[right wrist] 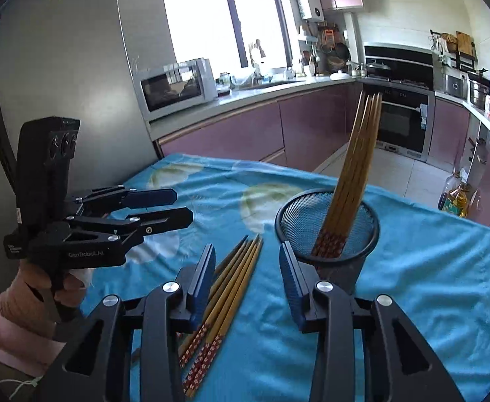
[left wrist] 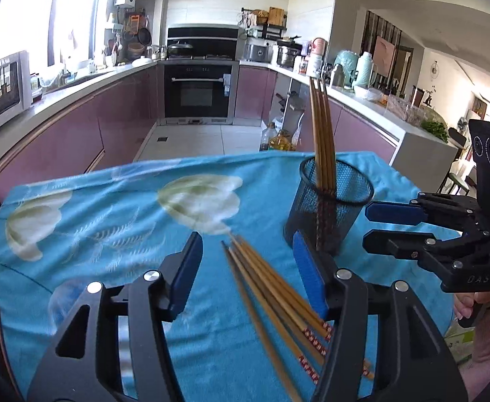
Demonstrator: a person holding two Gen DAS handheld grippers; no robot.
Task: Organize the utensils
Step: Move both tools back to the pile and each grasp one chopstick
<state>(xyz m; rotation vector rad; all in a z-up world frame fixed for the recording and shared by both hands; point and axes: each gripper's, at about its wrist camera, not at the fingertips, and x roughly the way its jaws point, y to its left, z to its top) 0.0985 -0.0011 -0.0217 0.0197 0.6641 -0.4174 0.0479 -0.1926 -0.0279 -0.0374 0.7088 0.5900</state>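
Several loose wooden chopsticks with red patterned ends lie in a bundle on the blue cloth. My left gripper hovers open over them, its blue pads either side and not touching. A black mesh cup stands just behind, holding several upright chopsticks. The right gripper comes in from the right, beside the cup. In the right wrist view my right gripper stands open; the loose chopsticks lie by its left finger and the mesh cup by its right. The left gripper is open at left.
The blue flowered cloth covers a small table whose far edge drops to the kitchen floor. Oil bottles stand on the floor behind it. Purple cabinets, a microwave and an oven line the walls.
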